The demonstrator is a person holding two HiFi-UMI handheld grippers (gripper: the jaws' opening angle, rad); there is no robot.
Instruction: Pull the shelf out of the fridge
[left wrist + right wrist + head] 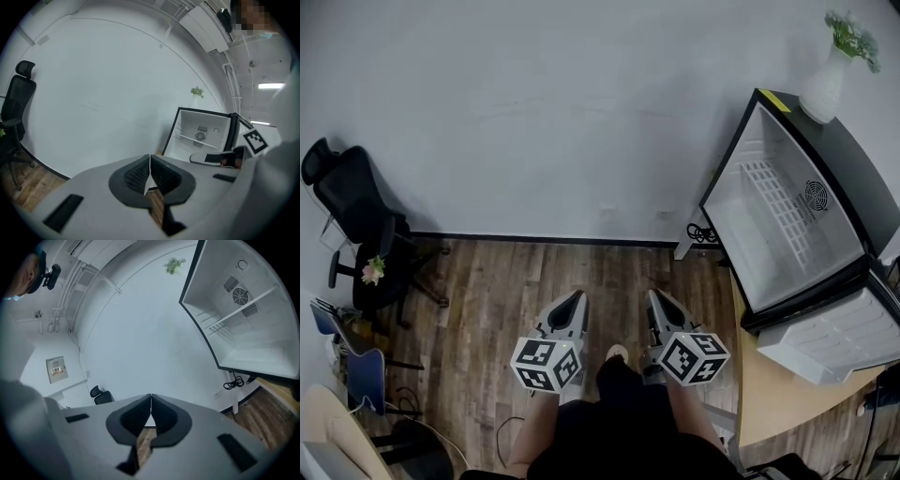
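Note:
A small black fridge (853, 169) stands open on a wooden table at the right, its white inside facing me. A white wire shelf (783, 211) sits across its middle; it also shows as the wire shelf (239, 310) in the right gripper view and the shelf (197, 138) in the left gripper view. My left gripper (574, 302) and right gripper (659, 302) hang side by side over the wood floor, well left of the fridge. Both are shut with nothing between the jaws.
The fridge door (839, 342) hangs open toward me at the right. A white vase with a plant (834, 66) stands on the fridge top. A black office chair (356, 220) is at the left wall, a cable (701, 234) by the table leg.

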